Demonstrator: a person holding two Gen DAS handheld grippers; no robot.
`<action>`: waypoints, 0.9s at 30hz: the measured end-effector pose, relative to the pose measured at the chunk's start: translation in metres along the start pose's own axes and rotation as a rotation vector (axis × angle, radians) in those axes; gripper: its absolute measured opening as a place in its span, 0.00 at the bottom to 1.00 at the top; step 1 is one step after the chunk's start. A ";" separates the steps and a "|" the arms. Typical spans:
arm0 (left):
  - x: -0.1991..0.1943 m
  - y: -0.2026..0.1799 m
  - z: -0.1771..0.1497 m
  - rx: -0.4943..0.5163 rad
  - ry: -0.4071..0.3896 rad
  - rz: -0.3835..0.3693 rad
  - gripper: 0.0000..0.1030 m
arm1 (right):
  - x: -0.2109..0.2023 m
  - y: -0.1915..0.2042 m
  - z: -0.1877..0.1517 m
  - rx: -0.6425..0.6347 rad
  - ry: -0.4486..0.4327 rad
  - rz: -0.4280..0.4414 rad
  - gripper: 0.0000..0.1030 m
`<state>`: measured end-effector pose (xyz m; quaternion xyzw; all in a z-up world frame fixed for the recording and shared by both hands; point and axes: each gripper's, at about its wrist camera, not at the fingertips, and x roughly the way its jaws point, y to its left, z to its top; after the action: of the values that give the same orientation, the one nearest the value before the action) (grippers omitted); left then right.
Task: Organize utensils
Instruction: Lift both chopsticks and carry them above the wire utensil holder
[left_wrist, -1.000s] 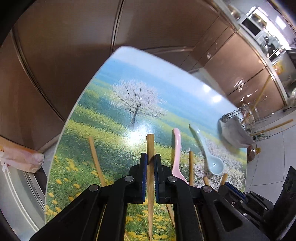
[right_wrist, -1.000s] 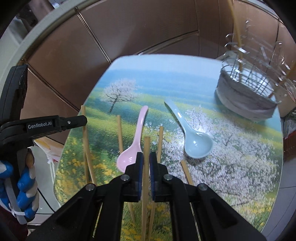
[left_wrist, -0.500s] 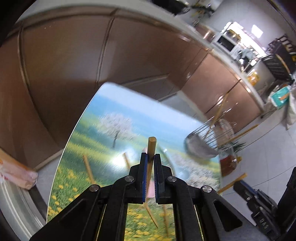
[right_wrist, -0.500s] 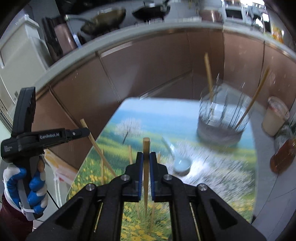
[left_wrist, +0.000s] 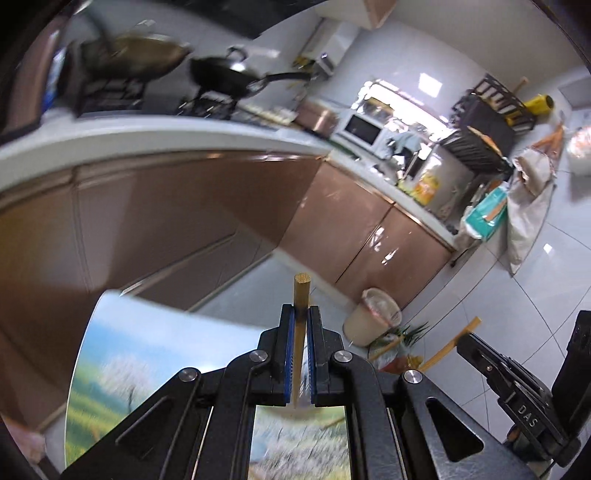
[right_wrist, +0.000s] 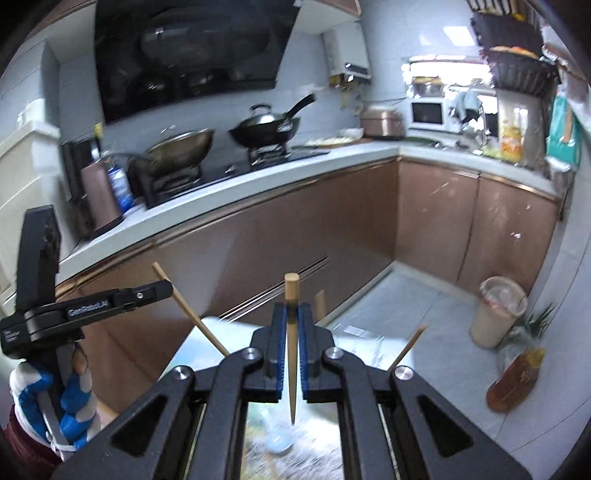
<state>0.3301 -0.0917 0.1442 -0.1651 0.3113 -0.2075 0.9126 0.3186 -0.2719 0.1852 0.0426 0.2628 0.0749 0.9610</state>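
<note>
My left gripper (left_wrist: 301, 314) is shut on a wooden chopstick (left_wrist: 301, 291) whose blunt end sticks up past the pads. My right gripper (right_wrist: 291, 314) is shut on a second chopstick (right_wrist: 291, 295), pointed tip hanging down. Both are held high above the landscape-print table (left_wrist: 110, 354). The right wrist view shows the left gripper (right_wrist: 162, 288) at the left in a gloved hand (right_wrist: 55, 398), its chopstick (right_wrist: 188, 310) slanting down. The right gripper (left_wrist: 467, 341) shows at the right of the left wrist view. A pale blue spoon (right_wrist: 279, 439) lies blurred below. Two chopstick ends (right_wrist: 320, 302) rise behind the right fingers; their holder is hidden.
Brown cabinets (right_wrist: 332, 229) under a white counter (right_wrist: 229, 195) run behind the table, with woks on a stove (right_wrist: 266, 129). On the tiled floor to the right stand a lidded plastic tub (right_wrist: 498, 310) and an oil bottle (right_wrist: 513, 380).
Both grippers have risen from the table, each lifting its chopstick. The views have tipped up from the tabletop to the kitchen counter, and the table now sits low in both.
</note>
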 end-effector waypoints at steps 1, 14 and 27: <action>0.008 -0.007 0.005 0.009 -0.004 -0.008 0.05 | 0.003 -0.008 0.006 0.007 -0.006 -0.012 0.05; 0.112 -0.031 -0.006 0.083 0.039 0.017 0.05 | 0.065 -0.078 0.002 0.062 -0.020 -0.070 0.05; 0.155 -0.004 -0.060 0.104 0.118 0.074 0.06 | 0.118 -0.090 -0.069 0.080 0.060 -0.070 0.05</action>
<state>0.4028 -0.1804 0.0234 -0.0936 0.3592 -0.1988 0.9070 0.3950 -0.3380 0.0558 0.0693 0.2958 0.0322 0.9522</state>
